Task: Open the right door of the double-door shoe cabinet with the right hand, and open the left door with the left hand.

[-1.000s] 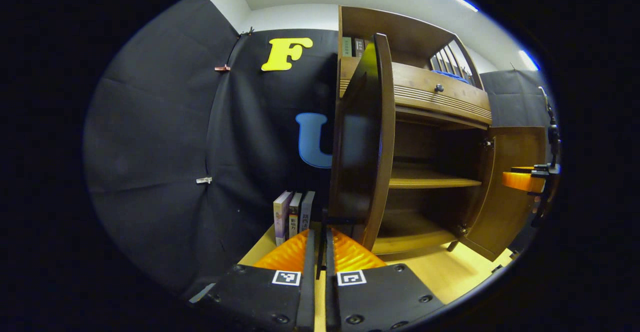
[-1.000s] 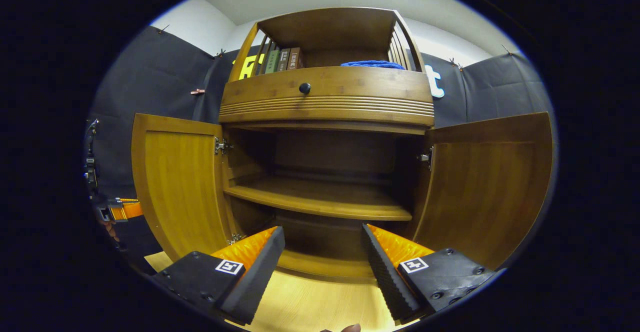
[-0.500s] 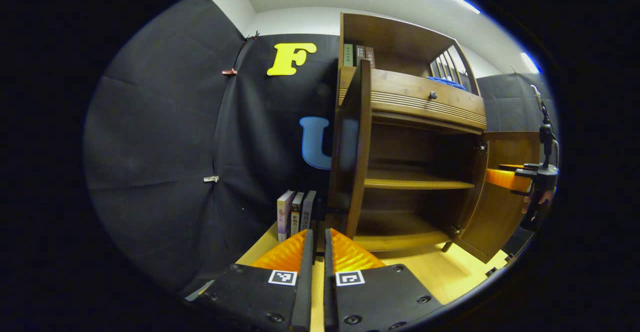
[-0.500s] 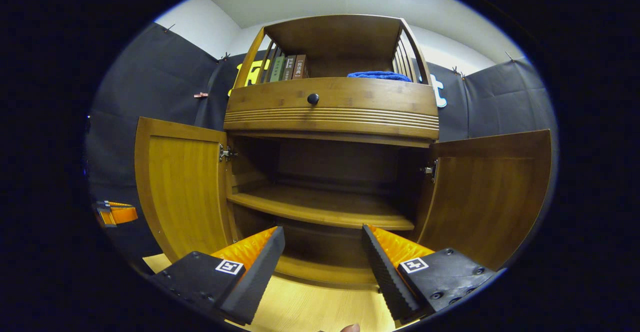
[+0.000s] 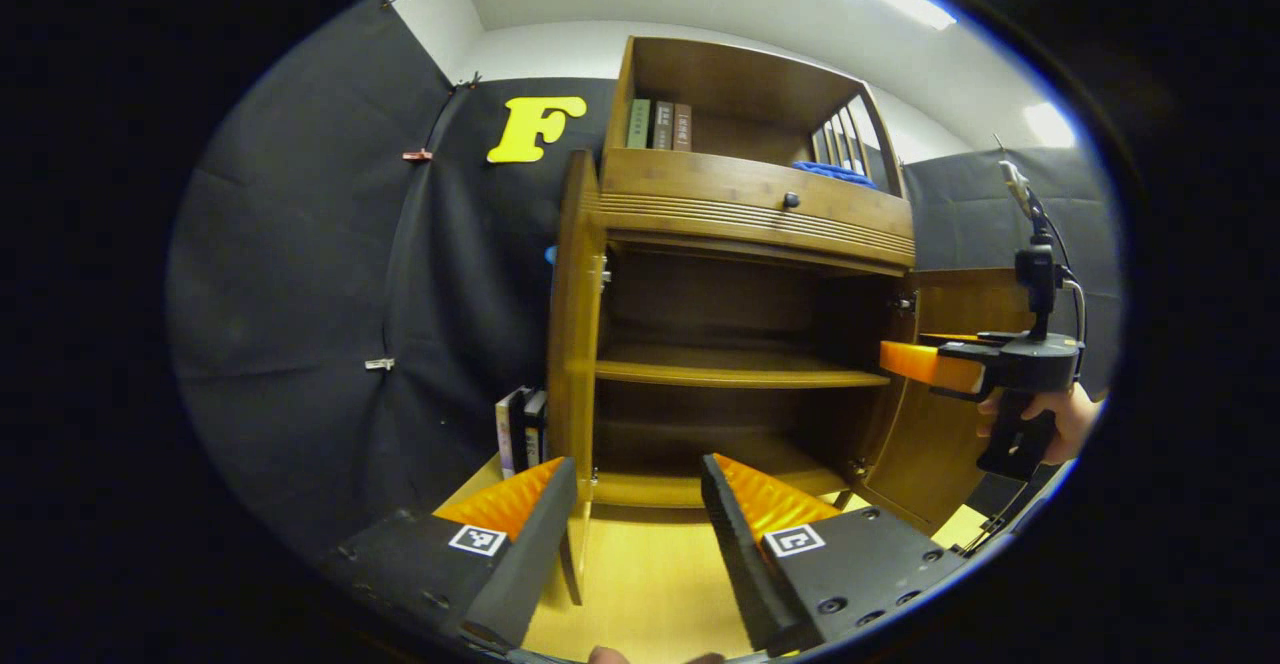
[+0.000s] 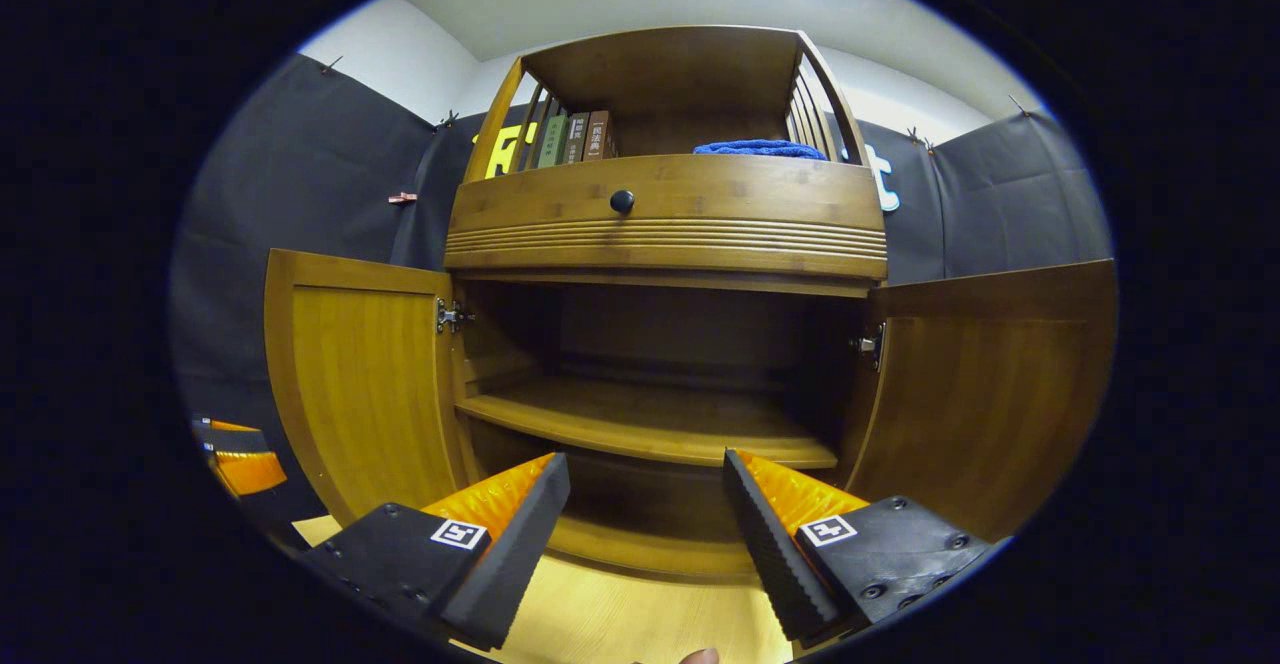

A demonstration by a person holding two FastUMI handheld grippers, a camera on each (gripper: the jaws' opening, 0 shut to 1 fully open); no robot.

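Observation:
The wooden shoe cabinet (image 6: 665,234) stands with both lower doors swung wide. In the right gripper view the left door (image 6: 365,384) and right door (image 6: 985,384) flank the bare inner shelf (image 6: 650,424). My right gripper (image 6: 645,534) is open in front of the shelf, touching nothing. In the left gripper view the left door (image 5: 570,344) shows edge-on, and the right door (image 5: 930,424) is farther right. My left gripper (image 5: 632,534) is open before the cabinet's lower left, apart from the door. A hand holds the right gripper (image 5: 900,356) near the right door.
A drawer with a dark knob (image 6: 622,201) sits above the doors. The top shelf holds books (image 6: 575,137) and a blue cloth (image 6: 760,148). More books (image 5: 520,429) stand on the light wooden floor (image 5: 650,584) left of the cabinet. The left gripper (image 6: 230,454) shows beside the left door.
My left gripper has gone from shut to open, and its view has swung right to face the cabinet's inside. The right gripper has barely moved.

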